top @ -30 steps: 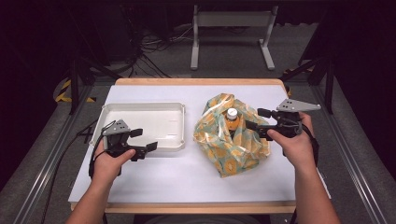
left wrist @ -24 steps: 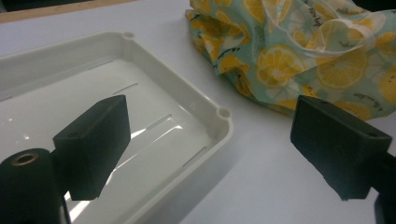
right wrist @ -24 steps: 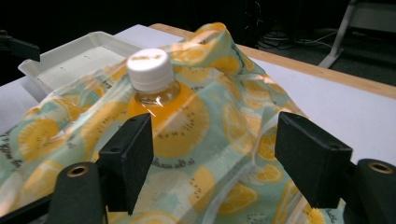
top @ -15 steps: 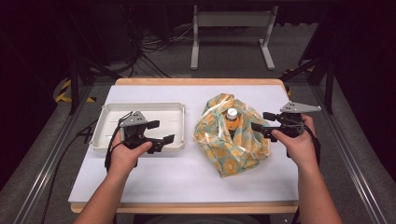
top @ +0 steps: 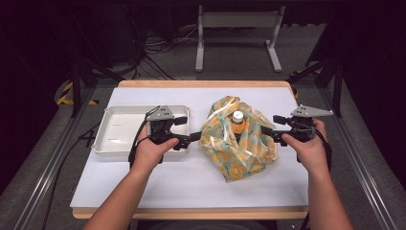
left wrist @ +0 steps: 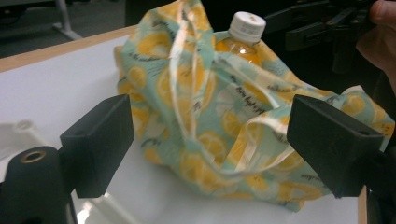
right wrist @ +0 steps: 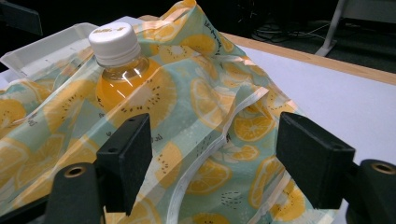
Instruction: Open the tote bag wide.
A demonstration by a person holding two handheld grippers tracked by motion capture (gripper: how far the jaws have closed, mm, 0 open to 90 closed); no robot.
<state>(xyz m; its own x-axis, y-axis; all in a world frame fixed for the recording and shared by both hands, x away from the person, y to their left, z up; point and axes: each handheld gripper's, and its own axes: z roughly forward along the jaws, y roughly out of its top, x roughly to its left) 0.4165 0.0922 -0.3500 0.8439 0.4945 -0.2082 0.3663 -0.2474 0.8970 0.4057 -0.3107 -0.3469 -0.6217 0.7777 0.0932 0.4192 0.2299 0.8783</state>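
A cloth bag [top: 237, 148] with a lemon print sits crumpled at the middle of the white table. An orange drink bottle [top: 238, 117] with a white cap stands upright inside it, neck showing. My left gripper [top: 190, 128] is open just left of the bag, jaws pointing at it. The left gripper view has the bag [left wrist: 187, 93] and bottle [left wrist: 245, 35] ahead of the spread jaws. My right gripper [top: 269, 125] is open at the bag's right side. In the right gripper view, a hemmed fold of the bag [right wrist: 210, 98] lies between the wide jaws, beside the bottle [right wrist: 121, 70].
A shallow white tray [top: 115, 139] lies at the left of the table, under and behind my left hand; its rim [right wrist: 46, 46] sits beyond the bag. Dark floor with cables and a metal stand lies past the far edge. Bare table surface lies in front of the bag.
My left gripper has moved right, from over the tray's front rim to the bag's left side. The right gripper has barely shifted. Bag and bottle have stayed put.
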